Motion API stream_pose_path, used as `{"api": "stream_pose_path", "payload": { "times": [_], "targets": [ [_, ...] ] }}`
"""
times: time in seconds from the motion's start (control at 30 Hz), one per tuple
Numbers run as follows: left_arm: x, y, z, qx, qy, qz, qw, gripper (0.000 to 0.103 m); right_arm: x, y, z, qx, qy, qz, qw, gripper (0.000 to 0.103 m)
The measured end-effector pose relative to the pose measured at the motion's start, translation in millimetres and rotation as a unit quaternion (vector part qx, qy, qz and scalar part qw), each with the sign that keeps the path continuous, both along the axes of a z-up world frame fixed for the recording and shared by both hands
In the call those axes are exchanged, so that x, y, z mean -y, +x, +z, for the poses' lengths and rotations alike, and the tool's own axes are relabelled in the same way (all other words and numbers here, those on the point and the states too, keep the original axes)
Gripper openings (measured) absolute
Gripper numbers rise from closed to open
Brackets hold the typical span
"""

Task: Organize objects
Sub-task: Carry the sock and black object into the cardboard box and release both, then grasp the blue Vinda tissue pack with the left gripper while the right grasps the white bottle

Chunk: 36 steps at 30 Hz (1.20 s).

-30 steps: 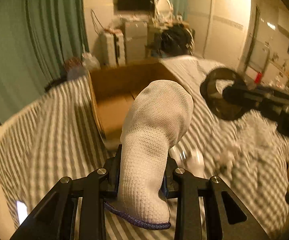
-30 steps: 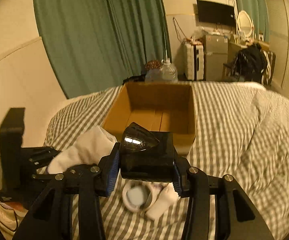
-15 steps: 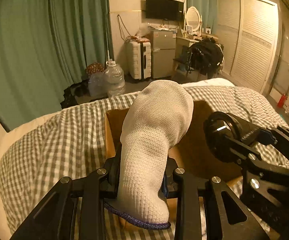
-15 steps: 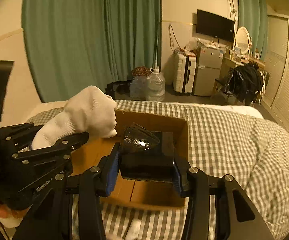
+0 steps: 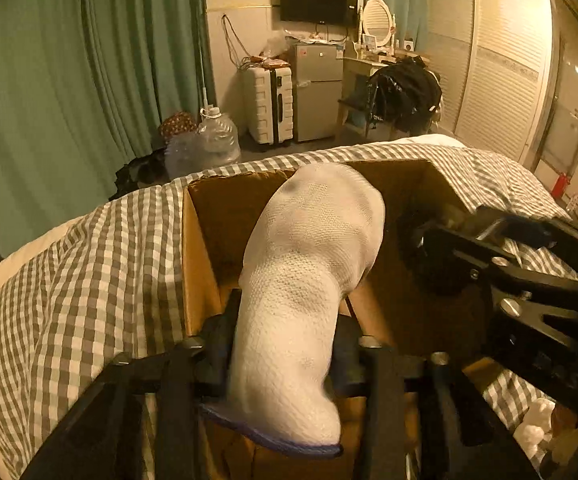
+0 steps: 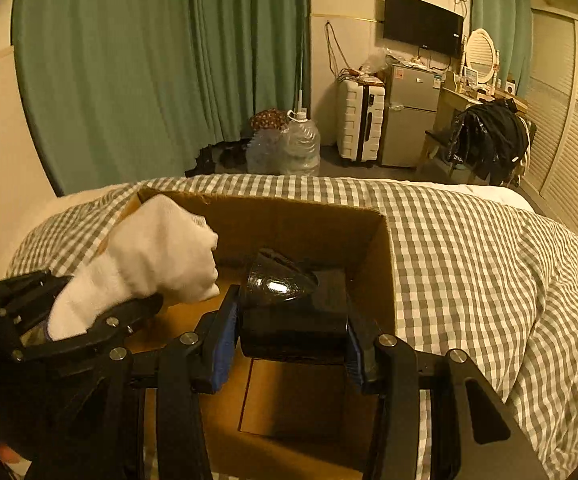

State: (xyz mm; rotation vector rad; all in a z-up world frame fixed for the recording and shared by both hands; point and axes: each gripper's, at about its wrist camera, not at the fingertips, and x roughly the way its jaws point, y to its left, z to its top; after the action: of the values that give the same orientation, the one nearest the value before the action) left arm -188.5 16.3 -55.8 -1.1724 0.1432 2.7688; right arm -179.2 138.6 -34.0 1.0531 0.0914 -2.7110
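Observation:
An open cardboard box (image 5: 201,264) (image 6: 373,264) sits on a grey checked bedspread. My left gripper (image 5: 285,352) is shut on a white sock (image 5: 305,272) and holds it over the box's left part; the sock also shows in the right wrist view (image 6: 149,260). My right gripper (image 6: 293,328) is shut on a glossy black object (image 6: 289,304) and holds it over the box's inside. The right gripper also shows in the left wrist view (image 5: 501,280), over the box's right side.
The checked bedspread (image 6: 469,264) surrounds the box. Crumpled white items (image 5: 537,428) lie on the bed at the lower right. Beyond the bed stand clear water jugs (image 6: 297,148), a white suitcase (image 6: 359,120), a small fridge (image 6: 409,116) and green curtains (image 6: 149,68).
Both grippers have moved forward with their loads and now hang over the open box. The sock and the black object are still held.

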Motion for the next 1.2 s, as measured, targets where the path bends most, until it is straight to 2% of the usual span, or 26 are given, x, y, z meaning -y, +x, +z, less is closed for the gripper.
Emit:
{"api": "stream_pose_path", "payload": {
  "times": [0.03, 0.07, 0.13, 0.3, 0.4, 0.5, 0.63, 0.7, 0.9, 1.0, 1.2],
  "targets": [
    [-0.4, 6.0, 0.7, -0.003, 0.003, -0.003, 1.0000, 0.065, -1.9, 4.8, 3.9, -0.009, -0.001, -0.006, 1.000, 0.064],
    [-0.8, 10.9, 3.2, -0.007, 0.002, -0.001, 1.0000, 0.071, -3.4, 10.0, 8.5, -0.017, -0.004, -0.011, 1.000, 0.067],
    [1.2, 27.4, 11.7, -0.024, 0.001, 0.001, 0.9997, 0.081, -7.3, 22.3, 18.0, -0.031, -0.012, -0.018, 0.999, 0.068],
    [-0.7, 67.8, 37.0, -0.056, 0.004, 0.003, 0.9984, 0.082, -20.8, 66.6, 48.9, -0.063, -0.015, -0.041, 0.997, 0.072],
    [6.3, 93.6, 52.6, -0.075, 0.012, 0.013, 0.9970, 0.091, -28.6, 100.9, 70.6, -0.083, -0.012, -0.053, 0.995, 0.073],
    [10.7, 123.1, 69.3, -0.101, 0.011, 0.025, 0.9945, 0.092, -34.3, 131.2, 87.4, -0.096, -0.003, -0.061, 0.993, 0.075],
    [17.1, 152.9, 75.1, -0.122, 0.001, 0.023, 0.9923, 0.094, -35.3, 170.0, 100.0, -0.108, 0.009, -0.067, 0.992, 0.075],
    [20.9, 162.9, 71.2, -0.118, -0.006, 0.033, 0.9924, 0.095, -32.9, 190.9, 101.4, -0.114, 0.017, -0.069, 0.991, 0.075],
    [42.4, 184.2, 46.7, -0.086, -0.018, 0.063, 0.9941, 0.095, -18.8, 224.2, 75.8, -0.098, 0.042, -0.068, 0.992, 0.075],
    [47.6, 188.3, 26.0, -0.057, -0.020, 0.066, 0.9960, 0.095, -21.7, 223.5, 50.6, -0.066, 0.040, -0.073, 0.994, 0.075],
    [50.4, 184.5, -28.2, 0.018, -0.047, 0.074, 0.9960, 0.095, -32.4, 217.7, -16.3, 0.017, 0.047, -0.087, 0.995, 0.075]
  ]
}}
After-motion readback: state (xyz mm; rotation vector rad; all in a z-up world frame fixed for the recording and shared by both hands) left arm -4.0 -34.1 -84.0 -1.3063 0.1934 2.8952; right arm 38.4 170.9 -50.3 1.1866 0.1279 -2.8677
